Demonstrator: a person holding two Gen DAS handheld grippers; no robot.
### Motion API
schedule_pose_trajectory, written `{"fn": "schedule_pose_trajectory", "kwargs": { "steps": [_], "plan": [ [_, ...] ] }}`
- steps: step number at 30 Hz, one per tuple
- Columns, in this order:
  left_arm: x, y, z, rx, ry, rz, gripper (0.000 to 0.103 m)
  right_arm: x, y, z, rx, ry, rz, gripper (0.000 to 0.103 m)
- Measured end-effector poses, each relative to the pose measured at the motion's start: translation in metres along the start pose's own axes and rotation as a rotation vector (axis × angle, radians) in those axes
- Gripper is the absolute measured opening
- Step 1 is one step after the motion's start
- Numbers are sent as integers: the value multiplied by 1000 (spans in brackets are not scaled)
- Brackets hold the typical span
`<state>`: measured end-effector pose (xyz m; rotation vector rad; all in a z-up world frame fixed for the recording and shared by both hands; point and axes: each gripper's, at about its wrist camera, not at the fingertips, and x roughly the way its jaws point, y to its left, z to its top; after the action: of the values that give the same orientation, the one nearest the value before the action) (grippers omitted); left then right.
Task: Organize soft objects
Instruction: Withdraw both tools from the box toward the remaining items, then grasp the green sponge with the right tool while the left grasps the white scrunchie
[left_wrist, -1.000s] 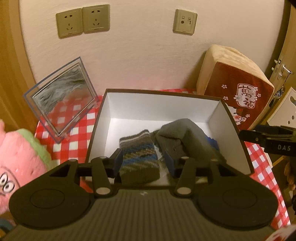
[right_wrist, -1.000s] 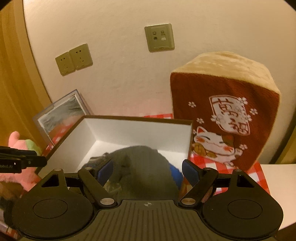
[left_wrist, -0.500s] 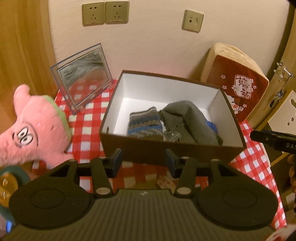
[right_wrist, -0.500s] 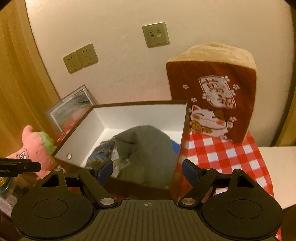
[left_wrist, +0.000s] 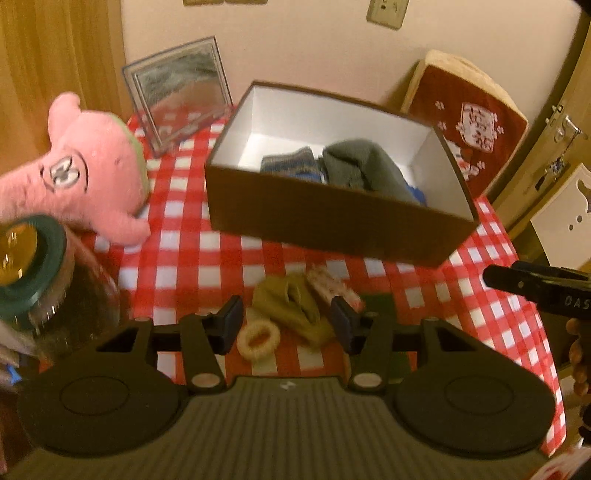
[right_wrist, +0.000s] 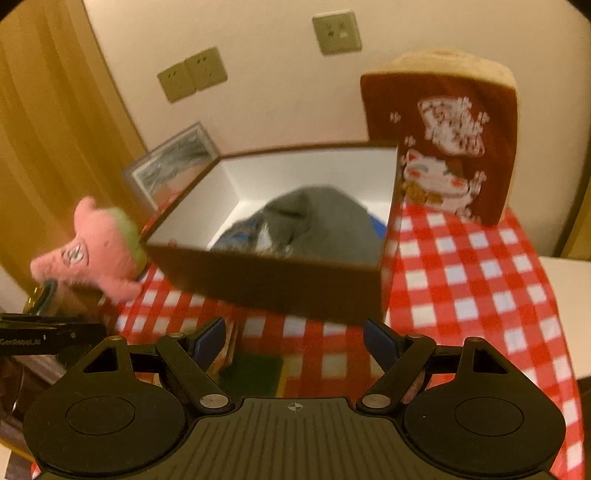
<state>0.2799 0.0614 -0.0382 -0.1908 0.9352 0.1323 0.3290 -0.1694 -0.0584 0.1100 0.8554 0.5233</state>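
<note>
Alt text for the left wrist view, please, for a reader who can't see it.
The open left gripper hangs over a red-checked tablecloth, with an olive cloth and a cream hair tie lying between its fingertips. Behind them stands a brown box holding folded knitwear, with a pink plush toy to the left.

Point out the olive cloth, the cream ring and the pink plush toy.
olive cloth (left_wrist: 291, 308), left wrist view, on its folded middle.
cream ring (left_wrist: 258, 339), left wrist view, on its fuzzy band, left side.
pink plush toy (left_wrist: 86, 173), left wrist view, on its face beside the eye.
</note>
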Motion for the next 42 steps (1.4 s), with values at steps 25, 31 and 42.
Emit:
{"fn": "schedule_pose_trajectory", "kwargs": {
  "steps": [25,31,42],
  "plan": [
    [13,-3,-63,-27,128,9,49,26,45,-70,-69,197,28,81],
    [16,1,-68,-24,141,17,49,37,53,-75,-75,221,23,81],
    [27,11,-69,-19,155,38,49,70,72,-82,-118,262,-8,81]
  ]
}}
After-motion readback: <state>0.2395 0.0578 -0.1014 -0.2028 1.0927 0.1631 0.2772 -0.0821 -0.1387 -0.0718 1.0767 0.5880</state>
